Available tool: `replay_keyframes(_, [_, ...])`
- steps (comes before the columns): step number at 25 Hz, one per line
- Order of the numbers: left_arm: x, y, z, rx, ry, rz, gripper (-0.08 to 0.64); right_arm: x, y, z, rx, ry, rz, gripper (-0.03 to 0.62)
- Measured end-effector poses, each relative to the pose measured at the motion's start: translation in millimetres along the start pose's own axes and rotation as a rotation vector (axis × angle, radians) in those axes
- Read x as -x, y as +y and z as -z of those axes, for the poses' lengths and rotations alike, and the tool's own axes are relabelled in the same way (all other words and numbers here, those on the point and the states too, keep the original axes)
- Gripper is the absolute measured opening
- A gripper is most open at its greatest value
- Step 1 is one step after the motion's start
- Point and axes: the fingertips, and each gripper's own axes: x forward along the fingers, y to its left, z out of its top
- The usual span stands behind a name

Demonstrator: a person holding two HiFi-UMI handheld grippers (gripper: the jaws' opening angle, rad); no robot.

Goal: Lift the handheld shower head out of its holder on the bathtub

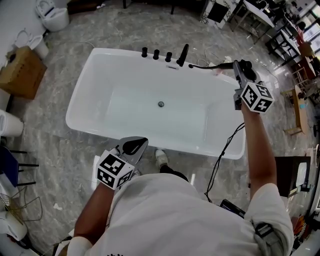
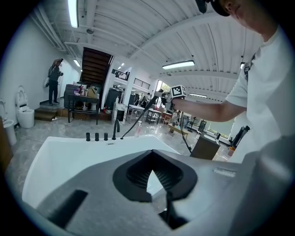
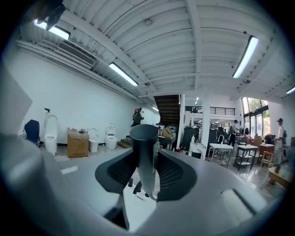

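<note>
The white bathtub [image 1: 80,100] lies below me, with black knobs [image 1: 156,53] and a black spout [image 1: 183,55] on its far rim. My right gripper [image 1: 239,67] is raised above the tub's far right corner, shut on the slim handheld shower head [image 1: 215,65], which stands upright between the pads [image 3: 144,152]. Its dark hose [image 2: 138,117] slants down toward the far rim beside the spout. My left gripper [image 1: 135,145] hovers at the tub's near edge, shut with nothing in it [image 2: 152,159].
A cardboard box [image 1: 20,70] and toilets [image 1: 52,15] stand at the left. A black cable [image 1: 225,150] hangs by the tub's right end. Tables and racks [image 1: 290,35] crowd the far right. A person [image 2: 54,80] stands on distant steps.
</note>
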Motion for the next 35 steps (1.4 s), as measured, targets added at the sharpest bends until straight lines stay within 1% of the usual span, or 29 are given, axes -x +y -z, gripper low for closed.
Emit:
replay_keyframes(12, [25,-13,18,-0.004,-0.006,0.017,0.006,58,30,-36,0.017,-0.058,0.004,0.144])
replay_keyframes(22, [43,-19,26,-0.022,-0.005,0.042,0.006,104,51,-62,0.024,-0.099,0.022,0.144])
replay_keyframes(35, [62,-25,38,-0.051,-0.003,0.074,0.006,164,90,-100,0.044,-0.168,0.019,0.144])
